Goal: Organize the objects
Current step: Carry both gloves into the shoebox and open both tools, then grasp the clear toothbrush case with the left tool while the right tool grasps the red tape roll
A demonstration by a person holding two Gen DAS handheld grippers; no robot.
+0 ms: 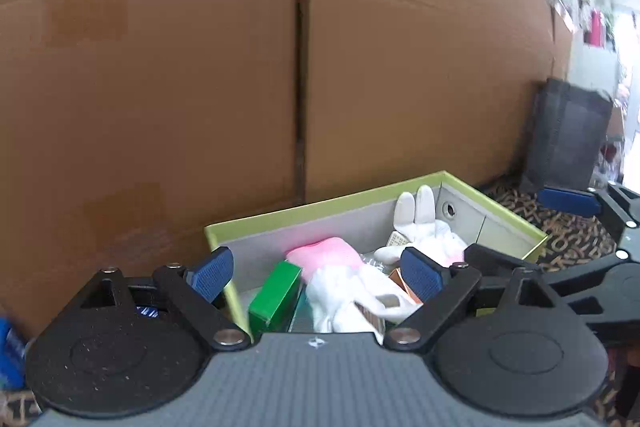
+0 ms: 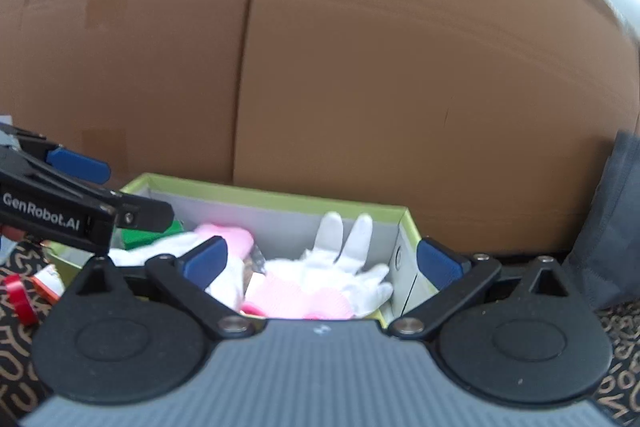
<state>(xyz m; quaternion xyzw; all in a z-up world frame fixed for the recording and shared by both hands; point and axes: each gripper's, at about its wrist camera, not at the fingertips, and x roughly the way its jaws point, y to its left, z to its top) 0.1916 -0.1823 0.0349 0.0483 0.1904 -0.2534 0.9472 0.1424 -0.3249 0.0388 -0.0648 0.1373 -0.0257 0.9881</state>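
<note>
Left wrist view: my left gripper (image 1: 316, 273) hangs wide open and empty over the green-rimmed box (image 1: 320, 207), where white-and-pink gloves (image 1: 344, 283) lie soft and light.

Right wrist view: my right gripper (image 2: 320, 259) is equally spread, empty; I'd pinch the near glove's pink cuff (image 2: 296, 297).

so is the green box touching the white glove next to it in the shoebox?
Cannot tell. In the left wrist view the green box sits right beside the white glove, but a dark seam between them could be shadow or gap. The right wrist view hides it behind the left gripper.
</note>
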